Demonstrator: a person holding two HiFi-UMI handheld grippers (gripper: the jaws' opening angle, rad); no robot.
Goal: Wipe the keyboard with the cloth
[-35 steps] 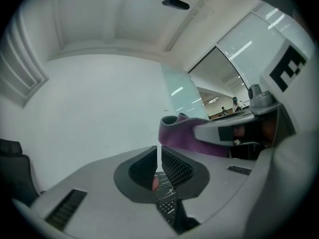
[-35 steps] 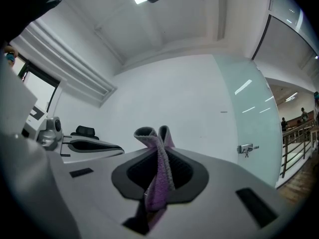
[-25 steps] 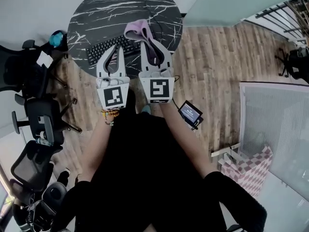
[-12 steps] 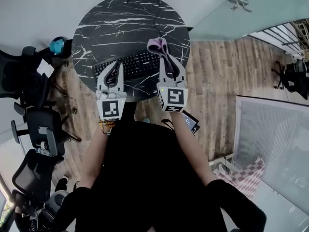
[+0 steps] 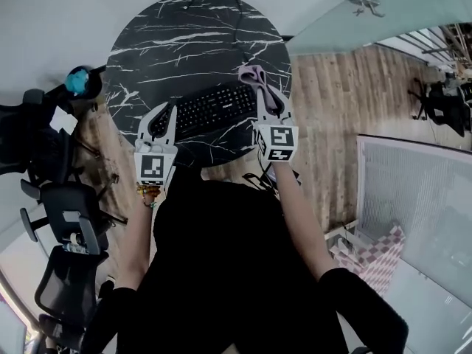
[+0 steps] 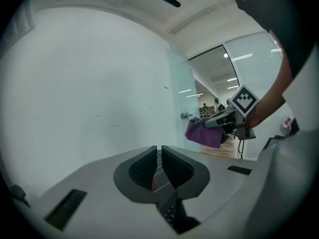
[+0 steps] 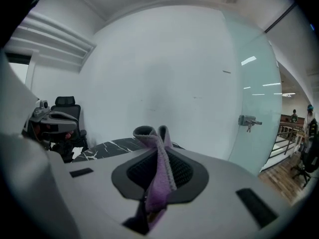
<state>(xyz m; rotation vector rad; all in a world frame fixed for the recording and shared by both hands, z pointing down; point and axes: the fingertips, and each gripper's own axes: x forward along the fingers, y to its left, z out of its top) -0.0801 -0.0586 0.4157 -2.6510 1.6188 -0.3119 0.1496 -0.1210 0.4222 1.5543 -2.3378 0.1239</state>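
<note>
Head view: the keyboard (image 5: 210, 108) lies on the round black marble table (image 5: 192, 35), on the side nearest to me. My left gripper (image 5: 169, 109) is over the left end of the keyboard and my right gripper (image 5: 264, 94) is at the right end of the keyboard. The purple cloth (image 5: 253, 74) stands out of my right jaws, just beyond the keyboard's right end. I cannot tell from here if the cloth touches the keyboard.

Left gripper view: the jaws of my left gripper (image 6: 159, 152) are pressed together and there is nothing between the pads. Under them, in the narrow slit, some dark keys of the keyboard (image 6: 169, 211) appear. To the right I see my right gripper (image 6: 225, 118) with the cloth (image 6: 203, 132) hanging from its tip, up in the air and well apart from my left jaws.

Right gripper view: the jaws of my right gripper (image 7: 159, 146) are clenched on the cloth (image 7: 160, 176). A folded strip of it runs between the pads, and one loop rises above the tips. Behind the loop a piece of the table (image 7: 107, 147) shows. The keyboard is hidden in this view.
</note>
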